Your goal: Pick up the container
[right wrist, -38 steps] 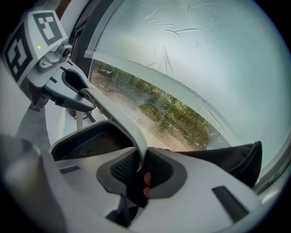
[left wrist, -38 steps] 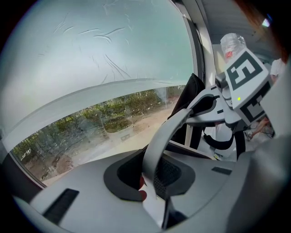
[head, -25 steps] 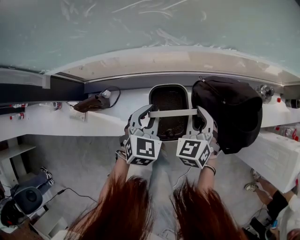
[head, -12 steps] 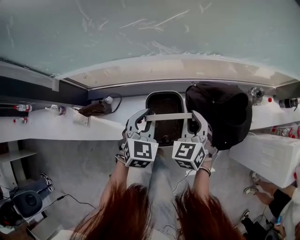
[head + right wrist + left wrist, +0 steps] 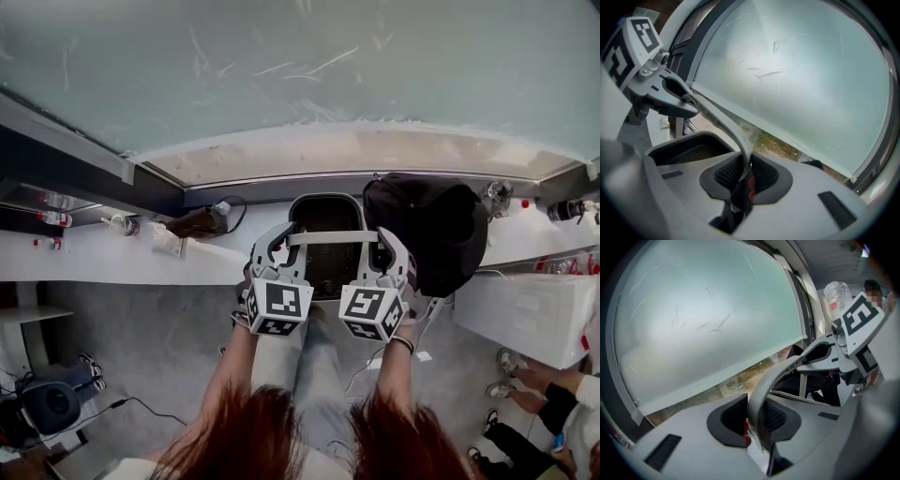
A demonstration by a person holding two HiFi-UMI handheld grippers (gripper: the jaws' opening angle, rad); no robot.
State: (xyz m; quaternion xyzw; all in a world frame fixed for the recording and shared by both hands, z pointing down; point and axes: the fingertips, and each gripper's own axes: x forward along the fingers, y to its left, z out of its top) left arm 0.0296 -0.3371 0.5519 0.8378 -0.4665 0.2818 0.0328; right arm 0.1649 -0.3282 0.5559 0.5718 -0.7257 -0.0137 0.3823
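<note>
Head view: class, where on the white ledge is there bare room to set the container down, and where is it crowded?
Barest is the white ledge left of the left gripper, in front of the brown pouch. The middle is crowded: the container, the right gripper and the black backpack sit close together.

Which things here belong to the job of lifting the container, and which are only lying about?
In the job:
- container
- left tongs and right tongs, both shut on its rim

Lying about:
- black backpack
- brown item with a cable
- small bottles
- white box
</note>
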